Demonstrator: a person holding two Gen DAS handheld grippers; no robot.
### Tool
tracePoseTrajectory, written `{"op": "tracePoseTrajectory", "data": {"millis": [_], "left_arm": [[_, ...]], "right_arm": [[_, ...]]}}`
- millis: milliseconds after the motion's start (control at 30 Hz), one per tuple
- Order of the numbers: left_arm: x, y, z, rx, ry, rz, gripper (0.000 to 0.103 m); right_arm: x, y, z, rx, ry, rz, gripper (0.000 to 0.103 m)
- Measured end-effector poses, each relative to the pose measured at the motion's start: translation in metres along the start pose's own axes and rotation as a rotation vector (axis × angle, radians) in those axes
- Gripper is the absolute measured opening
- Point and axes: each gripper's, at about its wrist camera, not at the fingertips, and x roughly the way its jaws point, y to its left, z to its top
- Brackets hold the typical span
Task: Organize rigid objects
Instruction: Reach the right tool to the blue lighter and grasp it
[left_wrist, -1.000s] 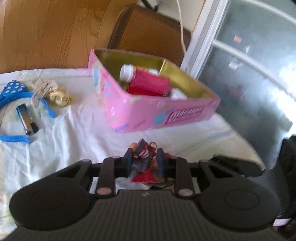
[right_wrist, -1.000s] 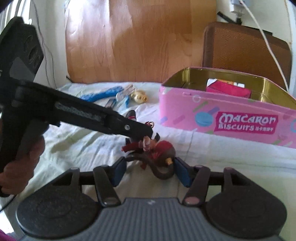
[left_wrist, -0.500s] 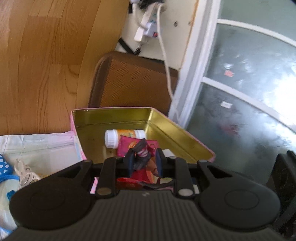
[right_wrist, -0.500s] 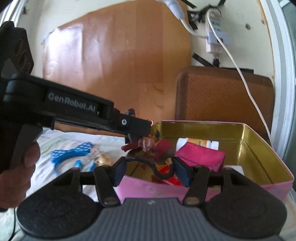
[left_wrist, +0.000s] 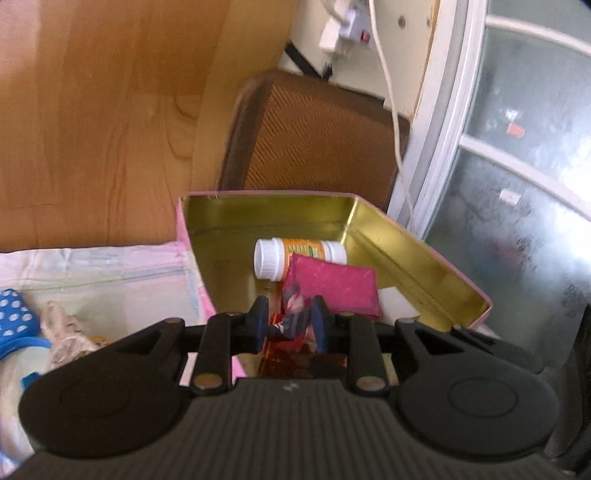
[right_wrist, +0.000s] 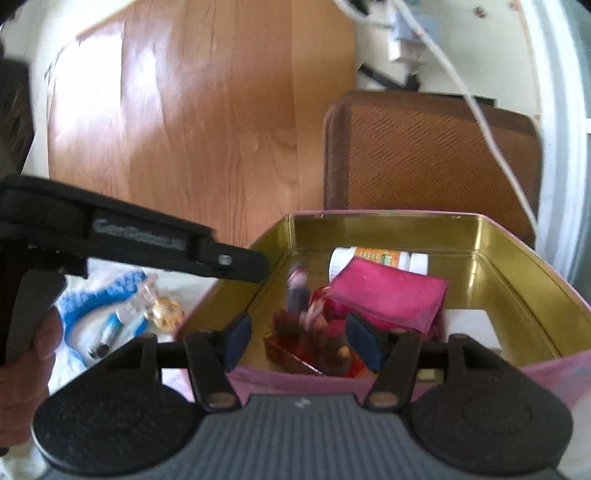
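1. Left wrist view: the left gripper (left_wrist: 289, 325) is clamped on a small figurine (left_wrist: 293, 317) over the near edge of the pink tin (left_wrist: 424, 251), which holds a white bottle (left_wrist: 291, 256) and a pink packet (left_wrist: 332, 288).
2. Right wrist view: the right gripper (right_wrist: 301, 338) stands open around the blurred figurine (right_wrist: 314, 332), pads apart from it; the tin's near wall is hidden.

wooden board (left_wrist: 110, 122), brown woven chair back (left_wrist: 317, 140); white cable (left_wrist: 391, 96), frosted window (left_wrist: 517, 166)

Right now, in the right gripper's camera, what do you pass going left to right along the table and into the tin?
Blue dotted bow → gold trinket → small figurine → pink packet → white card.
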Motion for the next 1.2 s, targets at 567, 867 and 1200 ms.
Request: {"op": "tracePoseTrajectory", "data": {"millis": [567, 867, 1200], "left_arm": [[-0.118, 0.089, -0.100, -0.066, 0.033, 0.354, 0.036], [-0.147, 0.149, -0.119, -0.192, -0.008, 0.497, 0.039], [-0.158, 0.150, -0.127, -0.219, -0.100, 0.461, 0.040]], "right_arm": [[-0.063, 0.060, -0.043, 0.156, -0.012, 0.138, 0.057], [-0.041, 0.110, -0.046, 0.079, 0.091, 0.229, 0.037], [0.036, 0.165, -0.014, -0.080, 0.169, 0.258, 0.025]]}}
